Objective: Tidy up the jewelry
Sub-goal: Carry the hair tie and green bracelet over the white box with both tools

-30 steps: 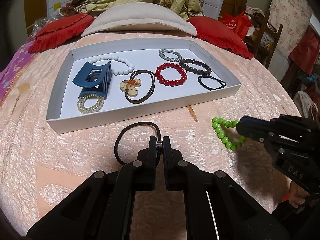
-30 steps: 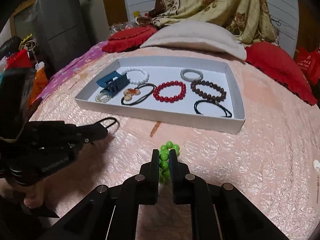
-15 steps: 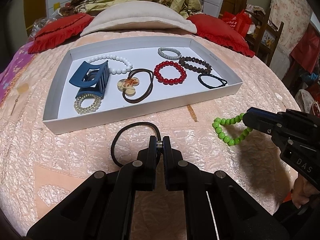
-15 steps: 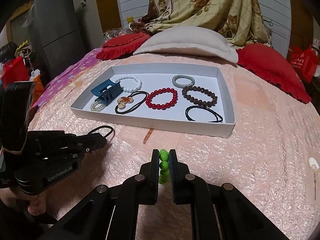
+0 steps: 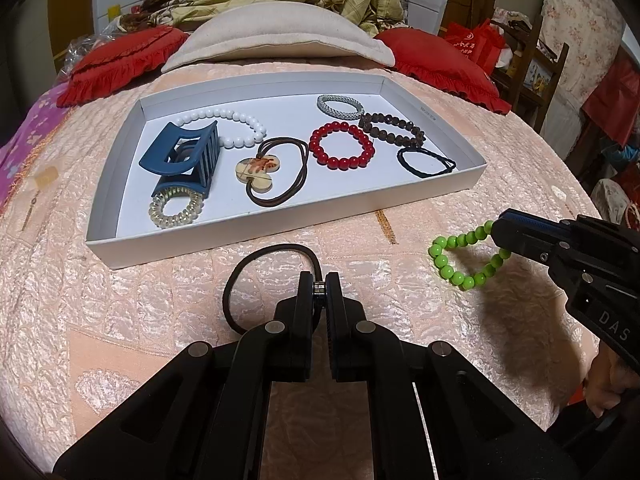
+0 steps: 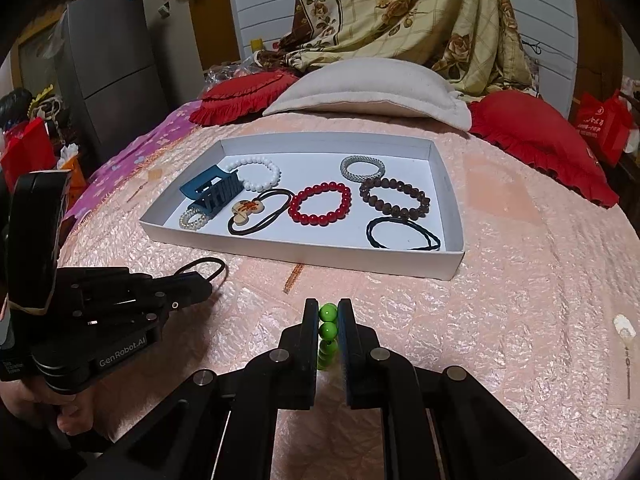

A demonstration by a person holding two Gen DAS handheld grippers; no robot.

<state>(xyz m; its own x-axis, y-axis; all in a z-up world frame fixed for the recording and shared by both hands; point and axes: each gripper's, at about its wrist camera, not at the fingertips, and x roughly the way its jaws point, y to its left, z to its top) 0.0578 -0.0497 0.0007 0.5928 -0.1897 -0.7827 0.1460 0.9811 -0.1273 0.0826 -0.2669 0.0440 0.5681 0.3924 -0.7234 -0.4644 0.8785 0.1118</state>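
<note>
A white tray (image 5: 440, 194) on the pink bedspread holds several pieces: a blue hair claw (image 5: 182, 156), a white bead bracelet (image 5: 240, 120), a red bead bracelet (image 5: 340, 146) and others. My left gripper (image 5: 319, 286) is shut on a black hair tie (image 5: 256, 256), in front of the tray's near wall. My right gripper (image 6: 328, 310) is shut on a green bead bracelet (image 6: 328, 322) and holds it above the bedspread, to the right of the left gripper. The bracelet hangs from the right gripper in the left wrist view (image 5: 452, 270).
A beige pillow (image 5: 276, 36) and red cushions (image 5: 116, 60) lie behind the tray. A grey cabinet (image 6: 108, 72) stands at the left. A small white object (image 6: 624, 326) lies on the bedspread at the right. The tray (image 6: 304, 256) also shows in the right wrist view.
My right gripper has lifted the green bracelet off the bedspread and raised it. The left gripper still grips the hair tie and has risen slightly.
</note>
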